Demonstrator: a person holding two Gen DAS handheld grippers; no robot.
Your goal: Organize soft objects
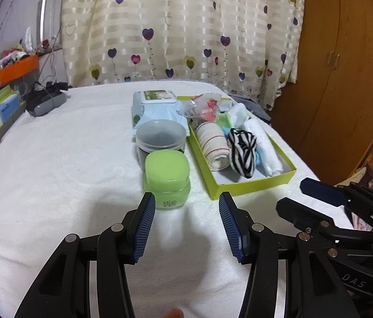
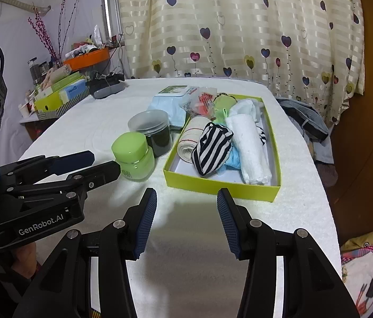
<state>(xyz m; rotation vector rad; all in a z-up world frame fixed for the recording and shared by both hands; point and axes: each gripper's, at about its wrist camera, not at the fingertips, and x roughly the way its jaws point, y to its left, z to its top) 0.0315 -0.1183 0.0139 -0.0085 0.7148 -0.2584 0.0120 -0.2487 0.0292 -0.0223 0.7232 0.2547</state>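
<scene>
- Both sets of jaws released and empty: left gripper (image 1: pixel 186 204) just short of the green-lidded jar (image 1: pixel 167 179), right gripper (image 2: pixel 186 201) before the yellow-green box (image 2: pixel 221 185)
- Soft items, striped cloth (image 2: pixel 211 148) and white towel roll (image 2: pixel 250 148), already inside box; sorting apparently near complete
- Wipes pack (image 1: pixel 154 106) outside, behind the grey-lidded jar (image 1: pixel 160 137); jars obstruct a direct reach

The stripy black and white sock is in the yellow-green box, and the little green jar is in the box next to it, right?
Not quite. The striped sock is in the yellow-green box, but the green jar is not. The right wrist view shows it standing outside the box on the white tablecloth, in front of the clear jar.
</scene>
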